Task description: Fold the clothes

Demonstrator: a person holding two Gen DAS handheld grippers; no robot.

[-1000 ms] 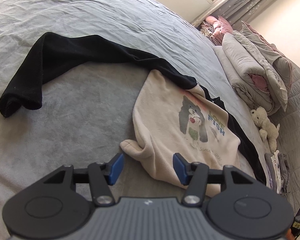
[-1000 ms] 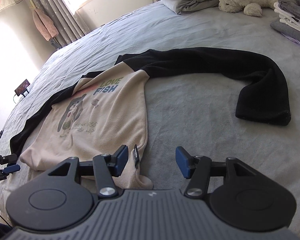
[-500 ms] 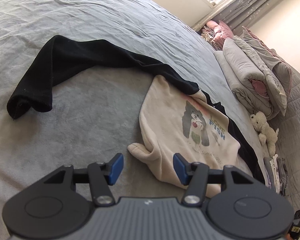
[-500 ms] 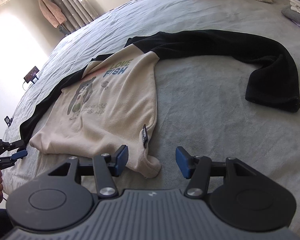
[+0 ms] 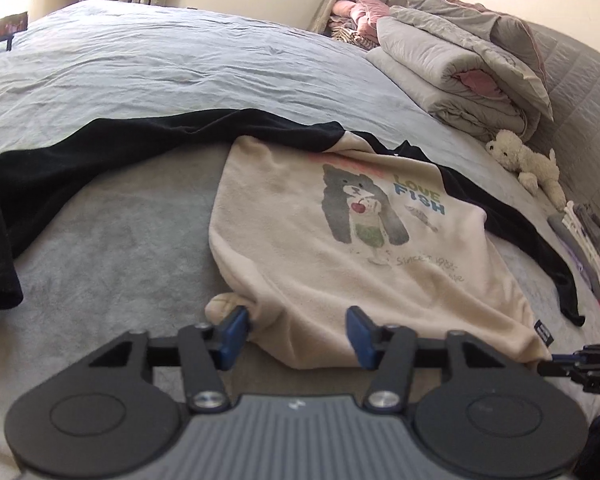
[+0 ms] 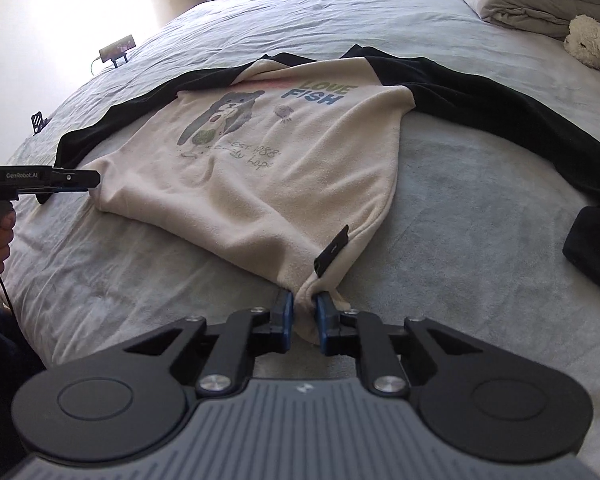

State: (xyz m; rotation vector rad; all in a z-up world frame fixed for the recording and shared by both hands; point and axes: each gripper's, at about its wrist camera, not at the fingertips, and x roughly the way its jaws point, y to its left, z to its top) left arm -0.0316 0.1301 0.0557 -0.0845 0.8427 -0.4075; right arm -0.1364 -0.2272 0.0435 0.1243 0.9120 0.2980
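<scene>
Seemingly the fold has not begun and the work is at the gripping stage. From the left wrist view, the cream sweatshirt (image 5: 340, 240) with black sleeves lies spread face up on the grey bed (image 5: 140, 80), its cat print and "LOVE FISH" lettering showing, one black sleeve (image 5: 100, 148) trailing far out to the left. The left gripper (image 5: 298, 332) sits low at the hem with its blue pads (image 5: 234, 330) well apart; the bunched hem corner lies just beside the left pad and the hem edge runs between the two, so nothing is pinched there yet. A folded duvet (image 5: 460, 60) and a plush toy (image 5: 520, 160) sit well beyond the garment near the head of the bed. From the right wrist view, the right gripper (image 6: 302, 312) has its pads drawn in tight on the other hem corner, cream fabric squeezed between them just below the small black side label (image 6: 332, 252). The left gripper (image 6: 80, 180) shows at the far edge of this view, its tip at the opposite hem corner, though whether it is touching cloth cannot be told from here. By my reckoning the next move calls for the left pads to close on their corner, then both hands to lift and draw the hem taut evenly, so the body smooths before it is folded.
</scene>
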